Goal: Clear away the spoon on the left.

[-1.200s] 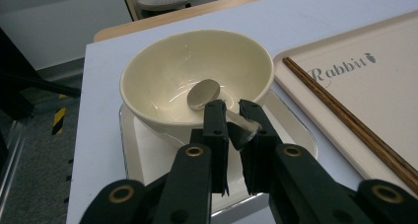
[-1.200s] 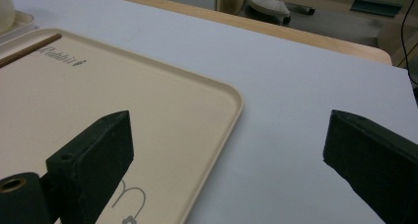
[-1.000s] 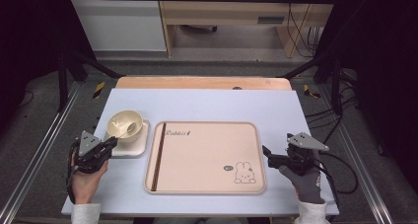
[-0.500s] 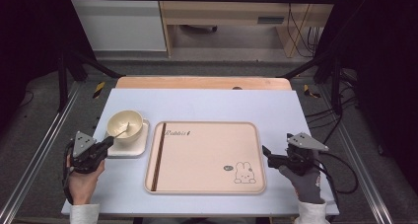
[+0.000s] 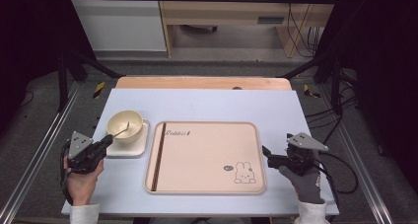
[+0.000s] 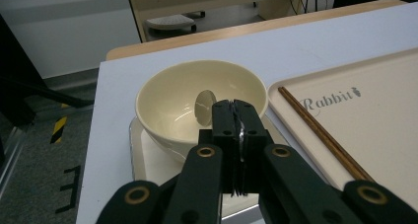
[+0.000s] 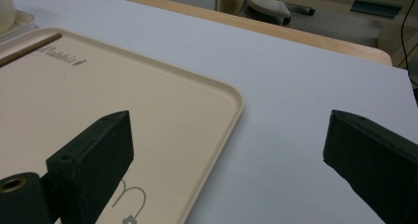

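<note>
The left gripper point(image 6: 235, 110) has its jaws closed on the handle of the spoon point(image 6: 205, 104), and the handle is mostly hidden between them. The spoon's head rests inside the cream bowl point(image 6: 172, 103), which stands on a small plate point(image 5: 140, 146) left of the tray point(image 5: 207, 160). The right gripper point(image 5: 266, 152) hovers wide open and empty beside the tray's right edge.

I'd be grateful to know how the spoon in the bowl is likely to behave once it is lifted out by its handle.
The spoon looks thin, rigid and light, so it should lift without bending. Its glossy surface may let it slip or pivot, since the left gripper pinches just a narrow handle. Its head rests inside the bowl, so it could scrape the bowl's rim on the way out.
</note>
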The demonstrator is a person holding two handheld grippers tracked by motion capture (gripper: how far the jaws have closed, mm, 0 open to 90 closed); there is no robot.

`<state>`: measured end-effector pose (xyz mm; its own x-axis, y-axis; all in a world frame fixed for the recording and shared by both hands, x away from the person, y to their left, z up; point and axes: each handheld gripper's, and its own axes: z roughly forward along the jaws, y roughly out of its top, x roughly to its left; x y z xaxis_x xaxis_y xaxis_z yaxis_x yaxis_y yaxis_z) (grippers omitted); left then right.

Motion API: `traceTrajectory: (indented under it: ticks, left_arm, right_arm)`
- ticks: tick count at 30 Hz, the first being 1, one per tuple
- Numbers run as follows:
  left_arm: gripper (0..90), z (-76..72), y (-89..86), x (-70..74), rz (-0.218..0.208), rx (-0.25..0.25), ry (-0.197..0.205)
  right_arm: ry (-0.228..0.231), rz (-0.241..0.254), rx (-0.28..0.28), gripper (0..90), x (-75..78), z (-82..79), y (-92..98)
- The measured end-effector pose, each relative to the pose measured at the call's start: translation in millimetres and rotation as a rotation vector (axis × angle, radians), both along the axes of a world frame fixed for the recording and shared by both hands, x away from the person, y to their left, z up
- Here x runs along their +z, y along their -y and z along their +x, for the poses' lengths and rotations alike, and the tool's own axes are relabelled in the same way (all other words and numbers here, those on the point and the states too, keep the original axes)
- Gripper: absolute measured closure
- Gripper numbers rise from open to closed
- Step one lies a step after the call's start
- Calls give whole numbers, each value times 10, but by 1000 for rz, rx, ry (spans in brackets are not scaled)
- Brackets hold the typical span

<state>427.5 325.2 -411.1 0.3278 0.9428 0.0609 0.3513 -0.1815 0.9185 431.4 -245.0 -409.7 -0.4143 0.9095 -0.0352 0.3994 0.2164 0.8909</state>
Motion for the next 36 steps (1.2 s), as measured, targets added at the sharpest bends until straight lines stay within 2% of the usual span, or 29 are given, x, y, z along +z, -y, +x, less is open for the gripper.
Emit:
traceTrajectory:
  ticks: [18,27,36]
  left_arm:
    - [889,-139,83,197,-12,-10,70]
    - [889,-236,166,315,-3,-31,120]
    - [889,-282,318,371,12,-69,137]
  right_arm:
    - [-4,5,8,41,7,-4,5]
    - [-6,5,10,39,9,-4,7]
    - [-5,1,11,38,5,-1,9]
